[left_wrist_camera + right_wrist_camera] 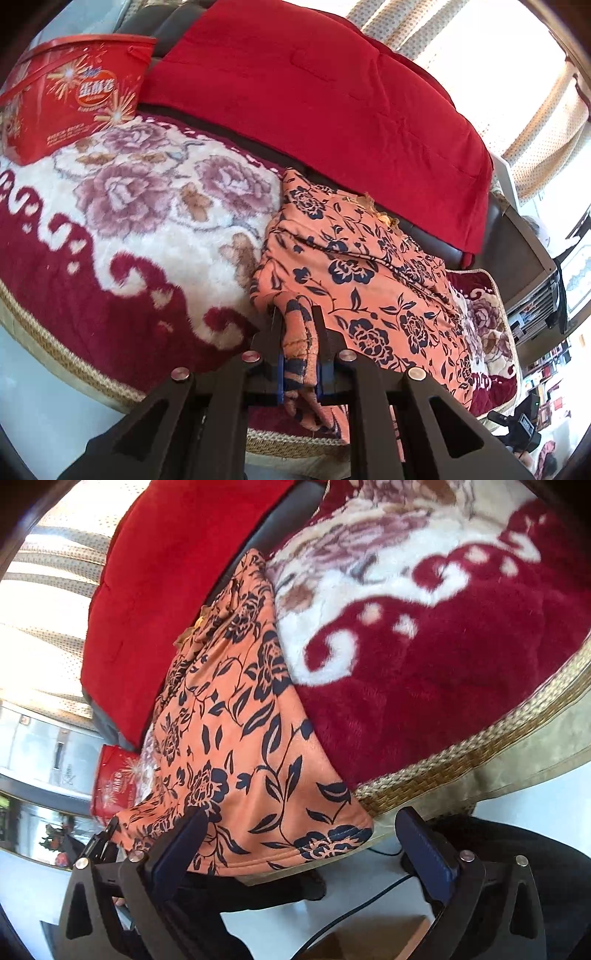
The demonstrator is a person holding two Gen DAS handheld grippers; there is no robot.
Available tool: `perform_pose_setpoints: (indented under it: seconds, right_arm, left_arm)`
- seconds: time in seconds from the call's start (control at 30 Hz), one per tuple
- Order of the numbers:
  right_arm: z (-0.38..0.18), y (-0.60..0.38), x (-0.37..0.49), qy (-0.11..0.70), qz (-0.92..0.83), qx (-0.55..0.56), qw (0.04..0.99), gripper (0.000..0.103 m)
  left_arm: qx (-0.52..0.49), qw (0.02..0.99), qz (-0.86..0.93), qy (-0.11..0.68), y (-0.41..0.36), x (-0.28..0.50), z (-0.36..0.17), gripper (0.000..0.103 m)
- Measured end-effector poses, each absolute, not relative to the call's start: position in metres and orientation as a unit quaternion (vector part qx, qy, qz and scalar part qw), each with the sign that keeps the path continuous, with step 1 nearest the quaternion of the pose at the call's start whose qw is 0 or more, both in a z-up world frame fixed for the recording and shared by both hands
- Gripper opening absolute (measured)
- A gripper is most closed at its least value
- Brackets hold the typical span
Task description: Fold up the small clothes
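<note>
Sunlit dotted curtains (491, 66) back a dark sofa draped with a plush floral blanket (140, 221) in maroon and cream, edged with a woven gold braid. At far left in the left wrist view, a red snack tub (74, 92) with firework print stands on the blanket, near the sofa's backrest. To its right, a red quilted throw (314, 92) hangs over the backrest. Below the throw lies the task's piece, an orange garment (354, 266) printed with navy roses, spread over the blanket on the right half of the seat, its near edge reaching the front of the cushion. The left gripper (299, 317) is clamped on a bunched fold at the garment's near left corner; the cloth passes between the blue pads and trails down behind them. Shelves and clutter fill the room at far right, too blurred to make out.

In the right wrist view, tilted sideways, the curtains sit at left, with the throw beside them, the orange garment (240, 738) in the centre, and the blanket (443, 664) at right. The right gripper (299, 845) has its jaws spread wide, holding nothing; the garment's hemmed corner hangs just beyond and between the fingertips, clear of both pads. Pale floor and a dark cable show below.
</note>
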State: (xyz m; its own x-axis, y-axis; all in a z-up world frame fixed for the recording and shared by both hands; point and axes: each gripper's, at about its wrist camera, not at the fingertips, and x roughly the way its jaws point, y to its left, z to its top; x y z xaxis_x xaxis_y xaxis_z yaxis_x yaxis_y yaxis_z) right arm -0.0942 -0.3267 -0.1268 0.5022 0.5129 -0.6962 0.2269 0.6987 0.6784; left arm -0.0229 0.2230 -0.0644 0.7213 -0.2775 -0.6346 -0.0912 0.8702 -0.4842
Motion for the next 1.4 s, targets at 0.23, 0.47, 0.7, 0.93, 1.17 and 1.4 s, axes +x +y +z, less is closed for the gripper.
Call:
perform_pose_setpoints:
  seconds: [0.23, 0.47, 0.7, 0.93, 1.17, 1.4]
  right_arm:
    - [-0.154, -0.324, -0.086, 0.49, 0.107, 0.401, 0.767, 0.083]
    - [-0.172, -0.307, -0.075, 0.519, 0.117, 0.367, 0.763, 0.083]
    - [-0.185, -0.308, -0.073, 0.515, 0.12, 0.384, 0.757, 0.078]
    - [-0.198, -0.318, -0.074, 0.518, 0.114, 0.401, 0.747, 0.075]
    - [-0.196, -0.317, -0.077, 0.516, 0.108, 0.392, 0.754, 0.065]
    - [-0.173, -0.304, -0.091, 0.486, 0.131, 0.412, 0.759, 0.009]
  left_arm:
    - [-0.241, 0.895, -0.048, 0.371, 0.219, -0.022, -0.061, 0.012]
    - [-0.233, 0.895, -0.038, 0.379, 0.22, -0.025, -0.065, 0.012]
    - [-0.23, 0.895, -0.036, 0.381, 0.22, -0.025, -0.067, 0.012]
    - [-0.232, 0.893, -0.034, 0.383, 0.22, -0.024, -0.069, 0.012]
    - [-0.235, 0.892, -0.034, 0.385, 0.222, -0.025, -0.072, 0.012]
    - [-0.233, 0.892, -0.034, 0.385, 0.224, -0.027, -0.072, 0.012]
